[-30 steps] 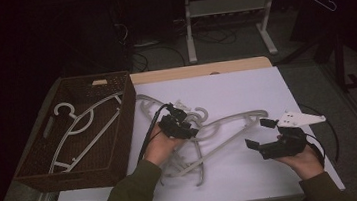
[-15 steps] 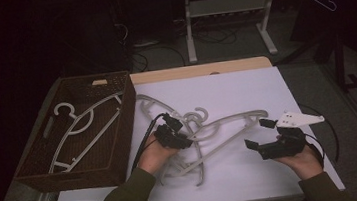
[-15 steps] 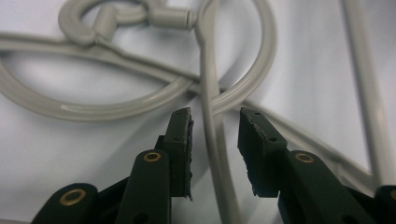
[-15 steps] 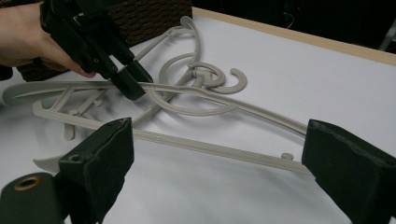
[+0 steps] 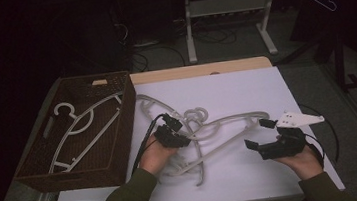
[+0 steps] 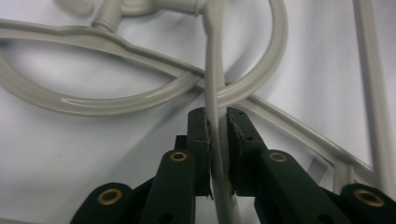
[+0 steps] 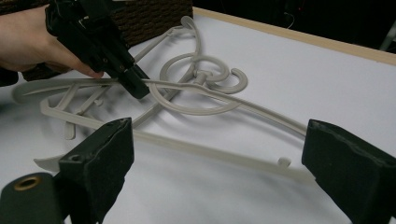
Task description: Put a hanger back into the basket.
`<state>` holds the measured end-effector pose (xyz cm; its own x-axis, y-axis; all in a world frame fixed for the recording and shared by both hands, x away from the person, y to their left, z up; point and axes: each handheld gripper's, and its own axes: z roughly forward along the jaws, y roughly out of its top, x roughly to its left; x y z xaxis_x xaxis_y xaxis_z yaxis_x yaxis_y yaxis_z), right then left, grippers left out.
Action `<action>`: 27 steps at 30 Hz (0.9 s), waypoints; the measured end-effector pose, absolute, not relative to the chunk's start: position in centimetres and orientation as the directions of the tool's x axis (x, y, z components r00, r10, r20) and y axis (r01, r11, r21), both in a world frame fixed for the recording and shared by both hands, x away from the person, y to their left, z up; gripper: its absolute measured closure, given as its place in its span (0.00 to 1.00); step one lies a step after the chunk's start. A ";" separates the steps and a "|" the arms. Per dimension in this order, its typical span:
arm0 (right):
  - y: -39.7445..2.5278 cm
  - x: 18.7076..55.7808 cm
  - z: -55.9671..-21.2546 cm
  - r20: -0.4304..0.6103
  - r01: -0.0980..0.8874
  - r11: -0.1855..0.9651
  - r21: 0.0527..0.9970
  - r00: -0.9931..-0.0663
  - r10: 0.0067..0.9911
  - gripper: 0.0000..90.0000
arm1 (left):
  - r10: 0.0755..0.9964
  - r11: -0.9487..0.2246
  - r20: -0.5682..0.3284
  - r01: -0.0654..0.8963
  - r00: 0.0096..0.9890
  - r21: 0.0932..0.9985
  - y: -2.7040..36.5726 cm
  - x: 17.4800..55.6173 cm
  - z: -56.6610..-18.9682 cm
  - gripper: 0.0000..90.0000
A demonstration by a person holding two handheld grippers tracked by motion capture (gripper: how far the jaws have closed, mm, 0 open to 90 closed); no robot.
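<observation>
The table [image 5: 245, 88] carries a white sheet over most of its top, with a strip of bare wood along the far edge. At its left end sits a dark woven basket [image 5: 120, 137], and inside it lies one pale hanger [image 5: 82, 133], hook toward the far end, stretched along the basket's length. Part of that hanger's near end is hidden by the basket's near wall.

On the white sheet, just right of the basket, lies a tangle of pale hangers [image 5: 204, 125], their hooks looped through one another near the middle of the sheet. How many are in the pile is hard to tell, since the arms cross and overlap; one long arm reaches right, toward the right gripper, and others run down toward the near edge.

The left gripper [image 5: 176, 133] is at the left side of the tangle, held in the person's left hand [image 5: 154, 156]. In the left gripper view its jaws are clamped on a thin bar [image 6: 215, 116] of one hanger, which runs straight up between them and crosses a curved hook just beyond the tips.

The right gripper [image 5: 258, 132] is held above the sheet at the right, near the end of the long arm, not touching it. In the right gripper view its jaws stand wide apart with nothing between them.
</observation>
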<state>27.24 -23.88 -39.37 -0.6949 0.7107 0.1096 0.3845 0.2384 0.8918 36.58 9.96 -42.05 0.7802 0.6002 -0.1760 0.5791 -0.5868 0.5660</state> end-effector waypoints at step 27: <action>-24.0 27.1 -39.3 0.105 0.368 0.231 0.900 -0.701 0.706 0.10 | 0.622 -0.513 -0.103 0.503 0.776 0.695 13.1 35.7 -32.9 0.92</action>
